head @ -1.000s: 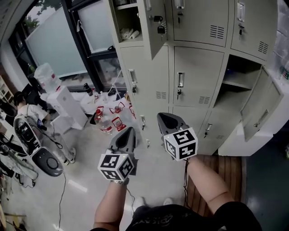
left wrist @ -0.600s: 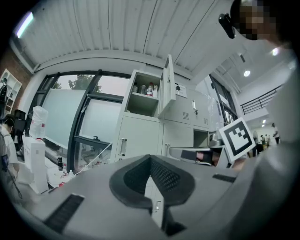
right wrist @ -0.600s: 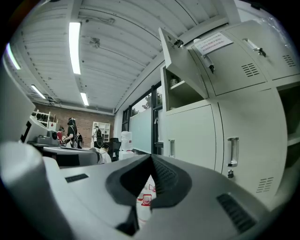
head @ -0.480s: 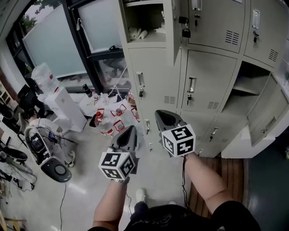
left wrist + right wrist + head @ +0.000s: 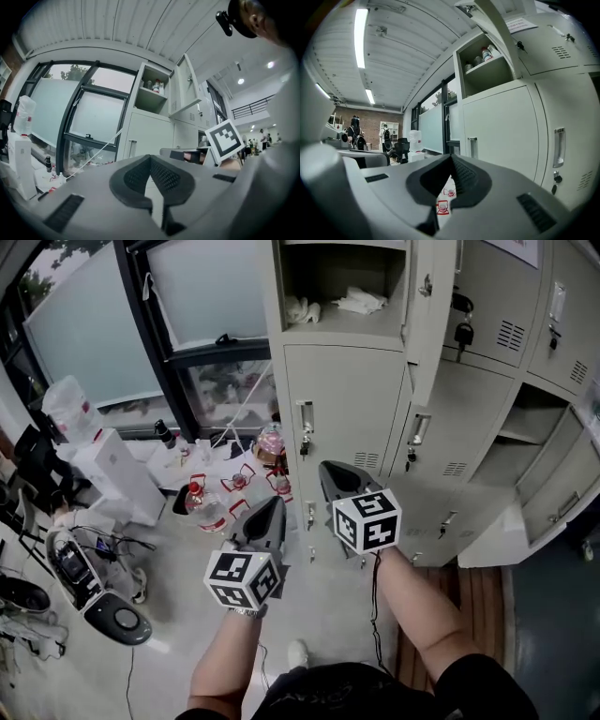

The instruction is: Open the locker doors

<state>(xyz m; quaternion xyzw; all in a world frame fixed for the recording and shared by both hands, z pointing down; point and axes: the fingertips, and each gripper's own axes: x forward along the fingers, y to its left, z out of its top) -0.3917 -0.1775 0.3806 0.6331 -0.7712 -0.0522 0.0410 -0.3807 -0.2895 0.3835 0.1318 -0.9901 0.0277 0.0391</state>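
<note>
The beige lockers fill the top of the head view. One upper door (image 5: 429,306) hangs open on a compartment holding white items (image 5: 342,301). Below it a closed door (image 5: 342,395) carries a handle (image 5: 305,427). Two lower right doors (image 5: 553,493) also stand open. My left gripper (image 5: 272,505) is shut and empty, held level short of the closed door (image 5: 145,136). My right gripper (image 5: 330,470) is shut and empty beside it, facing the same door (image 5: 501,126) and its handle (image 5: 472,146). Neither touches the lockers.
A water dispenser (image 5: 70,404) and a white box (image 5: 112,470) stand at the left by the window. Bottles and red-handled jugs (image 5: 234,484) crowd the floor near the locker base. A chair base (image 5: 117,620) lies lower left, a wooden board (image 5: 473,596) lower right. People (image 5: 354,131) stand far off.
Both grippers and the view have moved left along the locker row and closer to it. The open upper compartment now sits right above the grippers. Both pairs of jaws stayed shut.
</note>
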